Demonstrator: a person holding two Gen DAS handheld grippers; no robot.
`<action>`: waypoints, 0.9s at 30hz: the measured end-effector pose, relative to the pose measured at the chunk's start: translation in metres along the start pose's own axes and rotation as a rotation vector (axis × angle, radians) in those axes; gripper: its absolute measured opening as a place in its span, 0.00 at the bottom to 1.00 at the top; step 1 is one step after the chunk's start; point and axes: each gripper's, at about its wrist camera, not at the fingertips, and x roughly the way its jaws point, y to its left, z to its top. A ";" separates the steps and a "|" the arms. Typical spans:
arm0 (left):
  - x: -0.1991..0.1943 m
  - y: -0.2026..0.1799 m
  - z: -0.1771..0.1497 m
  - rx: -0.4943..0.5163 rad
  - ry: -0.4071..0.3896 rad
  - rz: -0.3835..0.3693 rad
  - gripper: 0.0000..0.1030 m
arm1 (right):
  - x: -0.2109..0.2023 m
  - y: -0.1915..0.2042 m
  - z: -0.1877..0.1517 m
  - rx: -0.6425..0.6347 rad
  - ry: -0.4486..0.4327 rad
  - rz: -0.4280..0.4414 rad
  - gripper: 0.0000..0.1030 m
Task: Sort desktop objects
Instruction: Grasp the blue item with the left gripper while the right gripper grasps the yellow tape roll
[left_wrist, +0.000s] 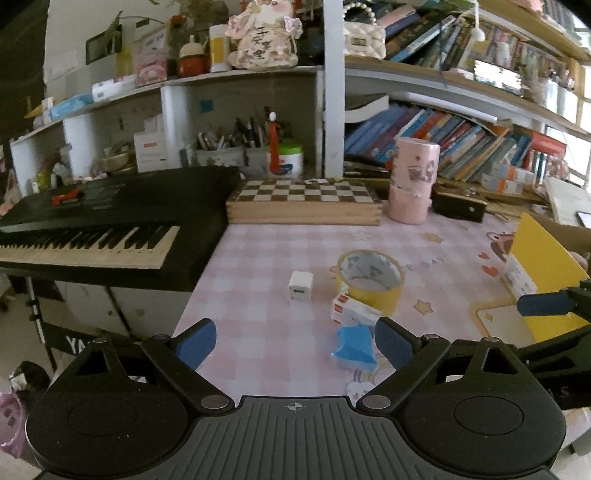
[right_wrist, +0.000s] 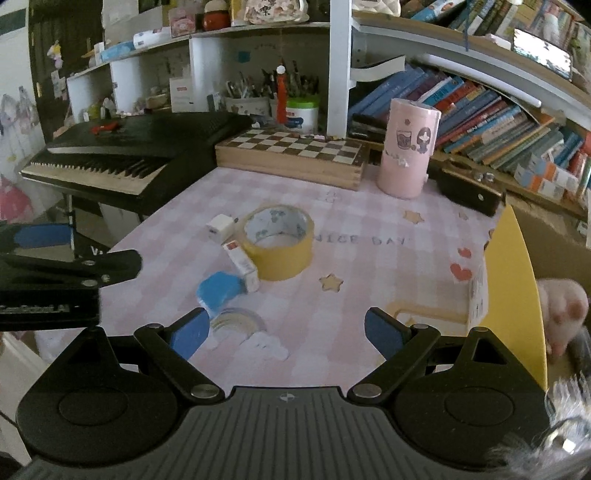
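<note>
Both hand-held grippers released, nothing between the pads: left hand-held gripper (left_wrist: 295, 345) and right hand-held gripper (right_wrist: 286, 332) hovering over the pink checked surface (right_wrist: 351, 266). Yellow tape roll (right_wrist: 277, 242) at centre; white charger cube (right_wrist: 221, 228) at its 9 o'clock, small white box (right_wrist: 242, 264) touching at 7, blue block (right_wrist: 218, 290) further out at 7.
</note>
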 end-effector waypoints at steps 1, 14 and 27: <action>0.003 -0.001 0.001 0.000 0.007 0.003 0.92 | 0.004 -0.002 0.002 -0.012 0.002 -0.001 0.89; 0.040 -0.024 0.002 0.039 0.113 0.005 0.87 | 0.055 -0.039 0.035 0.028 0.009 0.026 0.89; 0.097 -0.051 -0.009 0.053 0.222 -0.060 0.48 | 0.083 -0.039 0.049 0.018 0.060 0.111 0.89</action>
